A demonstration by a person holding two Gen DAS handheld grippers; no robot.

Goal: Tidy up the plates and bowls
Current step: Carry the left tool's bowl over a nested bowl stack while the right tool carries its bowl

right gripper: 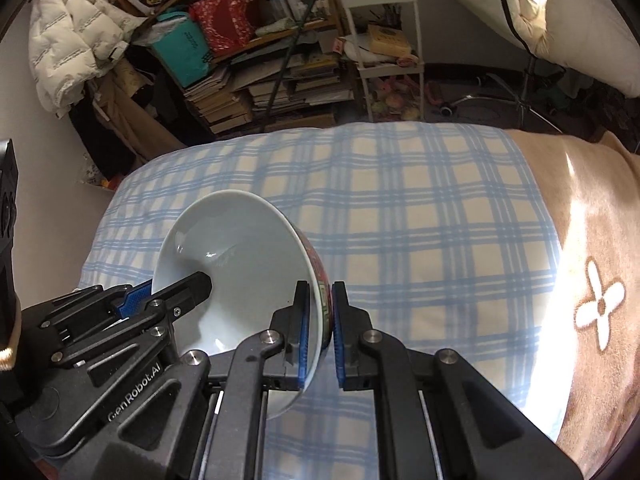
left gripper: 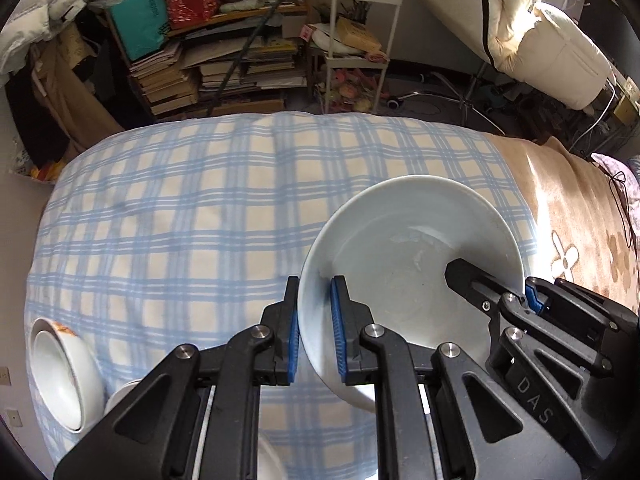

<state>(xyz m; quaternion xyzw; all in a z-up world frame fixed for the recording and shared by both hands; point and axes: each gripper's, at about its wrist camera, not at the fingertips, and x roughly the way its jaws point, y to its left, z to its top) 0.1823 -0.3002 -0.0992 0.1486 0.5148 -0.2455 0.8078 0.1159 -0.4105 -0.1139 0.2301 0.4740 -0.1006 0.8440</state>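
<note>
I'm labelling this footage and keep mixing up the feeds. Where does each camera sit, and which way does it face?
Left wrist: on the left gripper, looking steeply down over the blue plaid blanket; its fingers pinch the large pale bowl's rim, with the right gripper entering at right.
Right wrist: on the right gripper, also looking down; it pinches the opposite rim, red-patterned outside, with the left gripper at left.
Shared: the same bowl, blanket, and cluttered bookshelf.
</note>
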